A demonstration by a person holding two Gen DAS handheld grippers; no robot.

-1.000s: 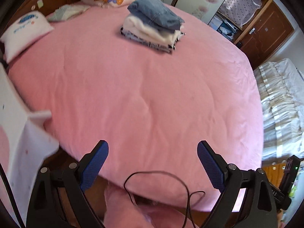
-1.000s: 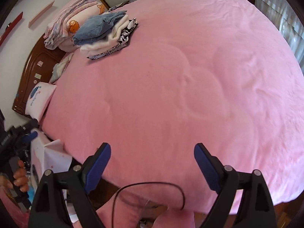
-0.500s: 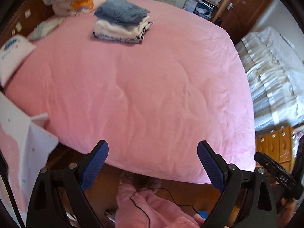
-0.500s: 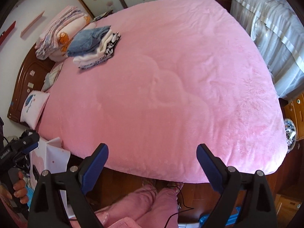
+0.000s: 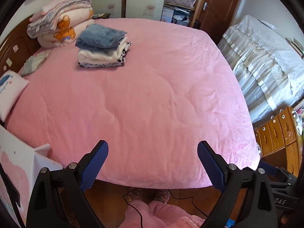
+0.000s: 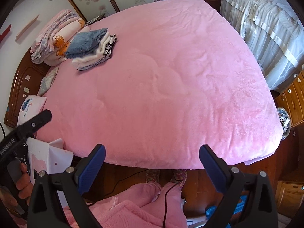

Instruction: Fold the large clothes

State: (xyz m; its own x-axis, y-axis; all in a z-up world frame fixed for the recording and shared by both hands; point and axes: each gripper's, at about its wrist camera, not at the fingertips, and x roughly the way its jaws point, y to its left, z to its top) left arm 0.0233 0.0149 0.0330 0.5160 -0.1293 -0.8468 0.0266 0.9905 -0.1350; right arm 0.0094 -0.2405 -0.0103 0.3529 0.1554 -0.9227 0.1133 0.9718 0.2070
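Observation:
A stack of folded clothes (image 5: 102, 55) lies on the far left part of the pink bed cover (image 5: 152, 87), with folded blue denim (image 5: 100, 38) on top. The same stack (image 6: 91, 51) shows in the right wrist view on the bed cover (image 6: 171, 85). My left gripper (image 5: 152, 144) hangs open above the bed's near edge, with nothing between its blue pads. My right gripper (image 6: 152, 147) is beside it over the same edge. Its jaws are opening and nothing is between them. Both are far from the stack.
Folded blankets (image 5: 60, 24) and a white pillow (image 5: 9, 91) lie by the wooden headboard (image 5: 13, 49). A white-draped piece of furniture (image 5: 266, 57) and wooden drawers (image 5: 275, 133) stand to the right. A white paper bag (image 5: 24, 167) stands on the left. Pink-trousered legs (image 6: 152, 199) and a black cable (image 6: 167, 195) are below.
Both grippers have risen and drawn back from the bed, so the whole bed and the floor show now. The left view has rolled. The right jaws stand slightly wider.

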